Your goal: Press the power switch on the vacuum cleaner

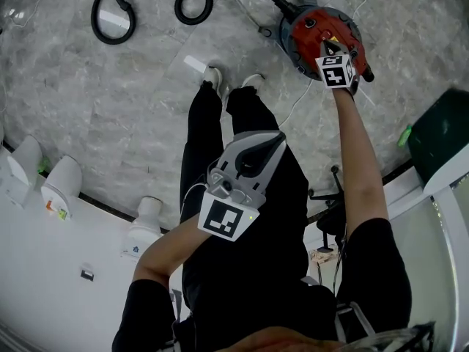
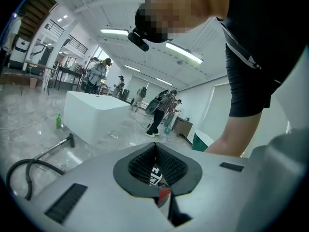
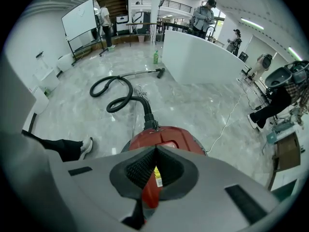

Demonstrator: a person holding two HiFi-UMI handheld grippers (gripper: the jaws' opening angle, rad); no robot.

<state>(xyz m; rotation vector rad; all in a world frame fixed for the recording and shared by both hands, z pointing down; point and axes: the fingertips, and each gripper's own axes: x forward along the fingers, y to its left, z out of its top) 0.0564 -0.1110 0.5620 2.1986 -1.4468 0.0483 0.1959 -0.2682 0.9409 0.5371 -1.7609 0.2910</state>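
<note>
Grey-shelled left gripper point(image 1: 281, 138) nearest, held up at waist level in front of black trousers point(image 1: 242, 218), jaws pressed together and empty, pointing out across the room rather than at the floor. Lower down, two white shoes point(image 1: 213, 76) planted on pale marble floor point(image 1: 110, 116). Further out, right arm stretched forward and down, right gripper point(image 1: 325, 48) with its marker cube over the red vacuum cleaner point(image 1: 311, 28); jaws likewise closed tip to tip, gripping nothing, tips aimed at the red lid near a yellow label. Contact with the lid impossible to tell; power switch itself not made out. Vacuum cleaner standing on the floor just ahead of the feet and to the right, thin white cable point(image 1: 294, 103) trailing from it. Beyond, black hose point(image 1: 192, 0) running from the canister in two loops. Far back in the right gripper view, a long white counter point(image 3: 203, 57), a green bottle point(image 3: 156, 57) at its corner, several people standing.
</note>
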